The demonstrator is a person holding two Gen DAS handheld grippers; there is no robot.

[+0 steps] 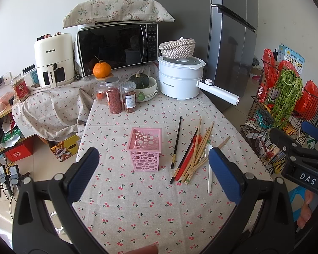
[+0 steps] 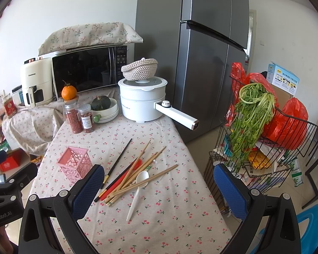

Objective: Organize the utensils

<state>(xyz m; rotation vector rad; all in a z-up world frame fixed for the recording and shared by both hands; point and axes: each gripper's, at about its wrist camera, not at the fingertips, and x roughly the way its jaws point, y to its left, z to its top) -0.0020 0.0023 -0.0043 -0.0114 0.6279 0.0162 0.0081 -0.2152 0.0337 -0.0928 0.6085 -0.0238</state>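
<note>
Chopsticks lie flat, tips pointing away; both hand-held grippers wide open, empty.

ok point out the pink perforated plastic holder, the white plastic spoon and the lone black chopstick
pink perforated plastic holder (image 1: 145, 157), left wrist view, front wall
white plastic spoon (image 2: 142, 177), right wrist view, bowl
lone black chopstick (image 1: 177, 139), left wrist view, mid-shaft

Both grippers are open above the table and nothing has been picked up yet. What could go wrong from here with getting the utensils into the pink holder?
1. The chopsticks lie crossed in a loose pile with the white spoon on top; gripping one could drag or scatter others.
2. The pink holder looks light and stands unbraced; long utensils dropped in at an angle might tip it.
3. The pile lies toward the table's right edge, so a nudged piece might roll off.
</note>
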